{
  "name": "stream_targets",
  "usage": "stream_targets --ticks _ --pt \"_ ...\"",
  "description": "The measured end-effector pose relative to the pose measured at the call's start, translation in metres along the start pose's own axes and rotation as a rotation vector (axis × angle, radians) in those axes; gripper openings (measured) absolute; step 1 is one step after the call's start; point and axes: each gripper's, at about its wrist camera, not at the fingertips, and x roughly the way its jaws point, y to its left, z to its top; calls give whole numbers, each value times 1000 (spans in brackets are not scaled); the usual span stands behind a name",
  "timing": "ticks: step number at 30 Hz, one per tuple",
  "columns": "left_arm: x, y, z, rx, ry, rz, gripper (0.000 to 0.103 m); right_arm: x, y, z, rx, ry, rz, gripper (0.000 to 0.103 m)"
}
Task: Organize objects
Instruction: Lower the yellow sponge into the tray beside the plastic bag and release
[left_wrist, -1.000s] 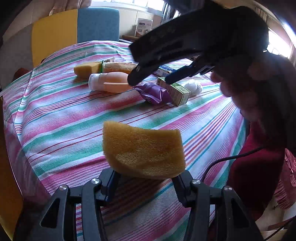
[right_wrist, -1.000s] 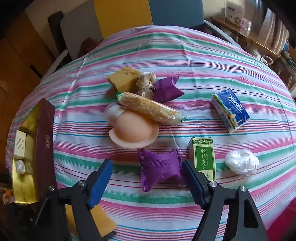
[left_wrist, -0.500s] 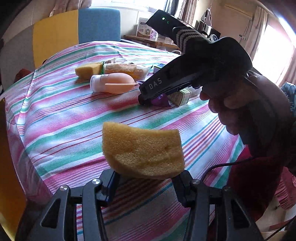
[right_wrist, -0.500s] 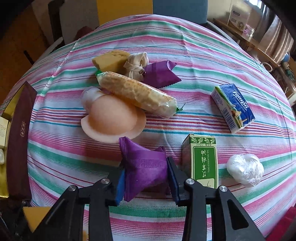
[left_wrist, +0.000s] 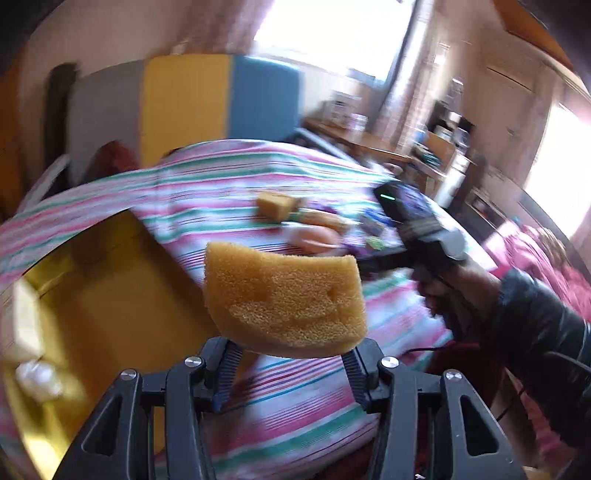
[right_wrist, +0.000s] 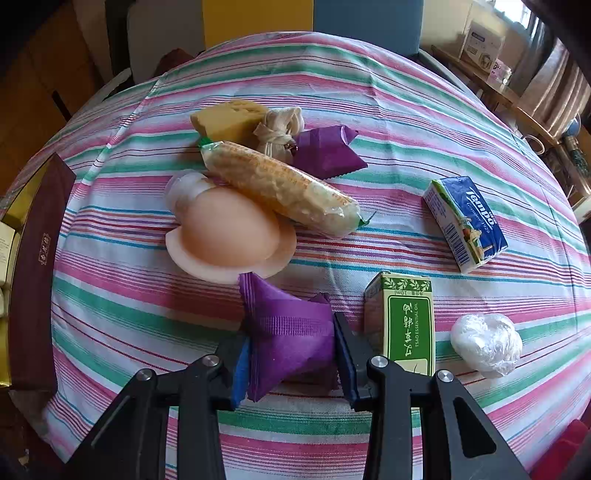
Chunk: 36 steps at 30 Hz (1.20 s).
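Note:
My left gripper (left_wrist: 290, 363) is shut on a yellow sponge (left_wrist: 284, 299) and holds it in the air, over the edge of an open gold-lined box (left_wrist: 92, 295) at the left. In the right wrist view my right gripper (right_wrist: 291, 354) is shut on a purple packet (right_wrist: 291, 332) that lies on the striped tablecloth (right_wrist: 369, 92). The left wrist view also shows the right gripper's body (left_wrist: 413, 229) in a hand down at the pile of objects.
Behind the purple packet lie a peach scallop-shaped bottle (right_wrist: 225, 232), a wrapped corn cob (right_wrist: 284, 188), a second sponge (right_wrist: 229, 118), a cloth pouch (right_wrist: 280, 129) and another purple packet (right_wrist: 325, 151). A green box (right_wrist: 406, 325), a tissue pack (right_wrist: 465, 221) and a white wad (right_wrist: 487, 343) lie to the right.
The left gripper has lifted the sponge and swung left over the gold box. The right gripper came down and closed on the purple packet.

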Motion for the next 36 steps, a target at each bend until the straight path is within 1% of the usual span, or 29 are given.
stream_targets --ticks 2,3,4,6,7,10,14,16,20,22,23,25,26,27,29,36 --pt "-9 38 -1 -113 29 83 51 -2 -1 -3 -6 -1 -2 40" --pt "-15 61 -4 -187 43 122 51 -3 -2 -4 -10 -2 -5 40" --pt "-19 83 -7 -262 63 156 51 -4 -1 -4 -11 -2 -8 40" --pt "-26 116 -19 -371 83 206 51 -3 1 -6 -9 -3 -7 40" --pt "-30 130 -27 -418 92 235 51 -2 1 -5 -9 -3 -7 40" --pt "-28 158 -41 -496 139 288 51 -2 3 -5 -9 -3 -9 40" --pt "-23 169 -53 -527 179 328 52 4 7 3 -7 -1 -6 40" --pt "-19 172 -56 -551 201 329 53 5 7 5 -6 0 -6 40" --pt "-15 173 -63 -544 222 364 55 5 7 6 -6 0 -6 40" --pt "-13 174 -65 -537 229 403 61 5 7 6 -5 0 -5 40" --pt "-14 175 -64 -540 224 397 62 6 7 6 -4 1 -4 40" --pt "-18 176 -62 -541 201 389 73 6 6 7 3 2 0 40" --pt "-19 177 -60 -534 189 396 74 6 5 7 3 3 0 40" --pt "-21 177 -57 -530 169 405 74 6 5 7 2 2 -2 40" --pt "-29 177 -54 -516 132 448 74 5 7 7 -4 2 -10 40" --pt "-53 165 -52 -421 29 568 74 1 11 2 -20 16 -19 39"
